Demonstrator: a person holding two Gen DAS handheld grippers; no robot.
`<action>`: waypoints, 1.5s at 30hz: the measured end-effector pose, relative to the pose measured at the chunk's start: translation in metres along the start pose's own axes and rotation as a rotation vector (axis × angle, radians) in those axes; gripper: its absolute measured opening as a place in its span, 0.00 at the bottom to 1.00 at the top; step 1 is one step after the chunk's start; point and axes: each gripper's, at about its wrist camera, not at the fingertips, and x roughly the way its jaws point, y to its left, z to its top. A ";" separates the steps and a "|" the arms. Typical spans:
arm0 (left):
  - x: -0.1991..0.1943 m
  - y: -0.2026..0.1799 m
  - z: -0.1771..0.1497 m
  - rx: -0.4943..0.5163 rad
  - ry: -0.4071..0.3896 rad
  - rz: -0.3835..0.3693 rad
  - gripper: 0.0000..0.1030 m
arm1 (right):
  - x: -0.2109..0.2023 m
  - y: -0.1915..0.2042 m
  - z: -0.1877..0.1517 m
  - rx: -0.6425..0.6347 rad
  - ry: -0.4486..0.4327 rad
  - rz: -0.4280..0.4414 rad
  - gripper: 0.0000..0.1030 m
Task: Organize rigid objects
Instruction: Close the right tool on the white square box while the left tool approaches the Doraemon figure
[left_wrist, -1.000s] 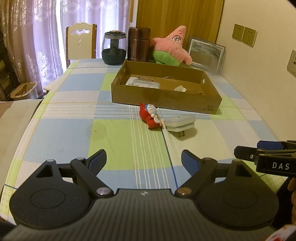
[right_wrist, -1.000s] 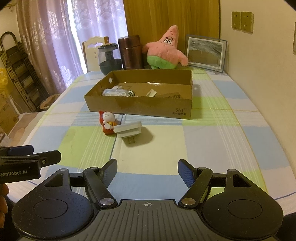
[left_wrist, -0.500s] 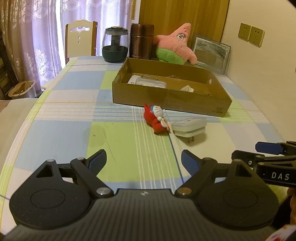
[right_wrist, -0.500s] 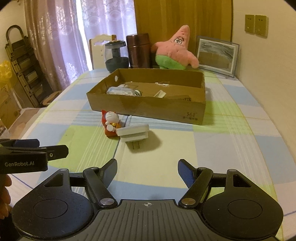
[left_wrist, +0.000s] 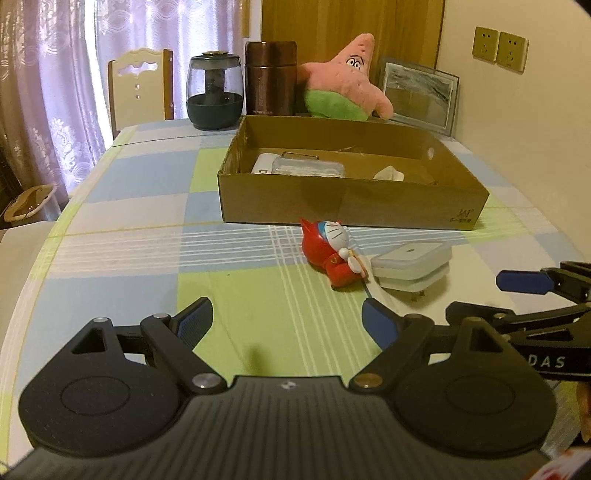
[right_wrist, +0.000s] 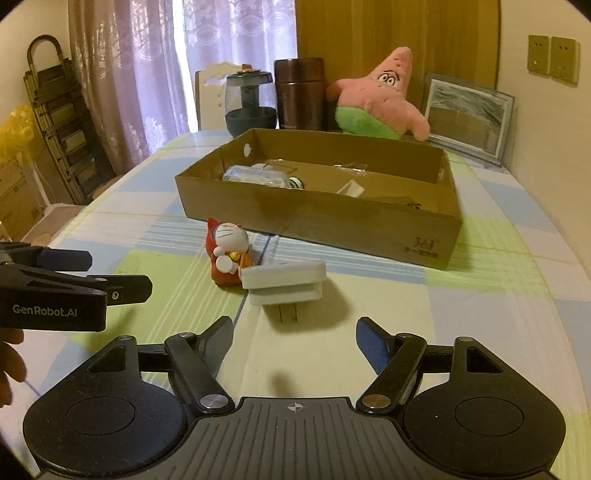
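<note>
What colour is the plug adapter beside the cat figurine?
White plug adapter; clearest in the right wrist view.

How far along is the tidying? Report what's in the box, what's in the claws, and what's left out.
Done: the cardboard box already holds a few small items, too hidden to name. In hand: nothing; the left claw is open and empty, and the right claw has its jaws opening with nothing between them. Left: the red cat figurine and the white plug adapter lie on the table before the box.
</note>
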 end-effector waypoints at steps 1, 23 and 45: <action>0.003 0.002 0.000 -0.006 0.003 -0.001 0.83 | 0.004 0.000 0.001 -0.005 -0.005 0.001 0.76; 0.036 0.023 0.008 -0.109 0.012 0.015 0.97 | 0.064 0.006 0.012 -0.129 -0.049 0.014 0.81; 0.043 0.019 0.009 -0.117 0.018 0.001 0.97 | 0.063 0.000 0.016 -0.090 -0.062 0.016 0.60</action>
